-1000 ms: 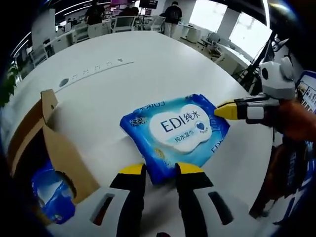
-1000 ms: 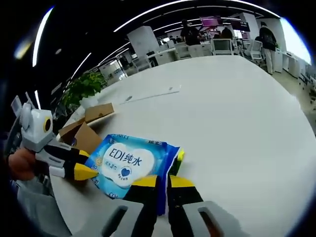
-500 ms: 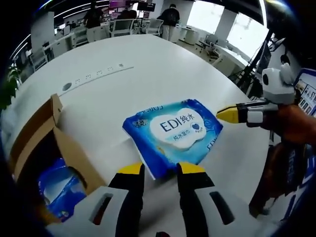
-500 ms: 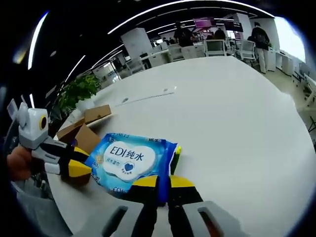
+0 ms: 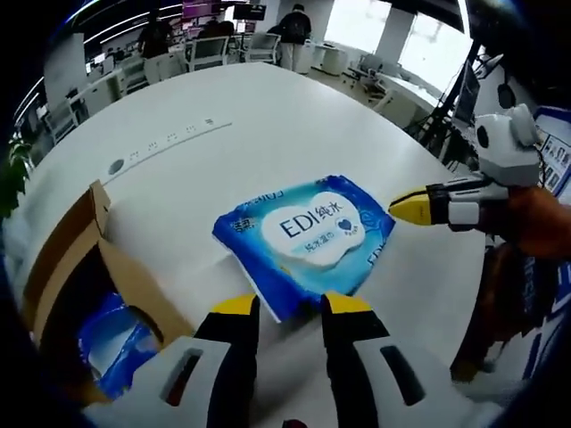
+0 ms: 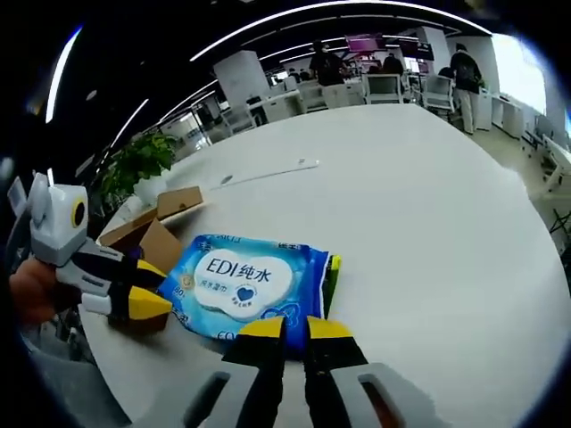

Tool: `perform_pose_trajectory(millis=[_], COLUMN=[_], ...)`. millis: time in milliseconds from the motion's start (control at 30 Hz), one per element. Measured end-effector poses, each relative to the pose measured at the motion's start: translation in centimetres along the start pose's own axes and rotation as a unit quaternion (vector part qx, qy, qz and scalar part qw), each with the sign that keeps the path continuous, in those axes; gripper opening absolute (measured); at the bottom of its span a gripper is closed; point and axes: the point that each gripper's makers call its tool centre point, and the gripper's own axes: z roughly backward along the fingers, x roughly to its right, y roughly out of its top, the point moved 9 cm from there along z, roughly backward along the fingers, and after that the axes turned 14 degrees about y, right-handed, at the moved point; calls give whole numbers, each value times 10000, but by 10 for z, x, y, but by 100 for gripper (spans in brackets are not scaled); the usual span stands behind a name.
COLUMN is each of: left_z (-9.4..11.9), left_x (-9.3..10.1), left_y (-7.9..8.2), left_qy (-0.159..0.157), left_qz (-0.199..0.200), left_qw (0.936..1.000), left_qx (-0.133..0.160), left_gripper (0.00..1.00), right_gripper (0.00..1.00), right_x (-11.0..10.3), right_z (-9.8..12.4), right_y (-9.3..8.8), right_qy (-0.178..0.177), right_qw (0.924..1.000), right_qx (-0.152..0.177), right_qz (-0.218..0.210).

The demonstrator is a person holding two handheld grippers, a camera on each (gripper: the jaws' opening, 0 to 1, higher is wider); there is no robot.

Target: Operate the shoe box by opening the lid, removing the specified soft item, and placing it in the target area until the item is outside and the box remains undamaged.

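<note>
A blue wipes pack [image 5: 308, 232] with a white "EDI" label lies flat on the white table [image 5: 268, 116], outside the box. Its near corner sits between the yellow tips of my left gripper [image 5: 291, 307], whose jaws stand open. My right gripper [image 5: 393, 207] comes in from the right, jaws shut, its tip at the pack's right edge. In the right gripper view the wipes pack [image 6: 254, 283] lies just beyond my right gripper [image 6: 295, 328], and the left gripper [image 6: 159, 290] is at its left edge. The open cardboard shoe box [image 5: 76, 267] holds another blue pack [image 5: 116, 343].
The shoe box [image 6: 147, 236] with its raised flap stands near the table's edge, beside a green plant [image 6: 143, 160]. A long flat strip [image 5: 169, 138] lies on the far part of the table. Chairs, desks and people stand beyond it. A hand [image 5: 535, 218] holds the right gripper.
The right gripper's camera has drawn back a little. Blue wrapper showed between its jaws earlier; now the pack ends at their tips. The left jaws keep the same gap.
</note>
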Motion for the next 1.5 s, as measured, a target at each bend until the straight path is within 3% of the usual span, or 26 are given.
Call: perform_pose_trajectory(millis=[200, 300, 400, 567, 767, 867, 1300, 1500], left_z=[3, 10, 13, 23, 44, 59, 102, 119], left_x=[1, -6, -9, -21, -31, -42, -89, -112], left_y=[-1, -1, -4, -5, -7, -13, -46, -65], left_qy=[213, 616, 358, 365, 221, 257, 206, 280], left_qz=[-559, -1053, -683, -586, -179, 170, 939, 1342], left_qw=[9981, 9920, 9963, 9964, 9965, 9944, 9846, 9769], left_qx=[125, 314, 375, 497, 782, 1014, 1457, 1640], left_gripper=[28, 28, 29, 30, 30, 30, 38, 44], right_gripper=[2, 2, 2, 2, 3, 6, 21, 29], right_x=[-2, -4, -6, -14, -26, -38, -98, -131], right_z=[4, 6, 6, 5, 5, 5, -11, -28], right_y=[-4, -6, -7, -7, -2, 2, 20, 32], right_qy=[-50, -71, -65, 13, 138, 243, 785, 1056], right_qw=[10000, 9999, 9999, 9998, 9994, 9990, 9933, 9834], right_qx=[59, 95, 113, 198, 316, 354, 238, 3], right_qz=[-40, -46, -50, -47, -9, 126, 812, 1473])
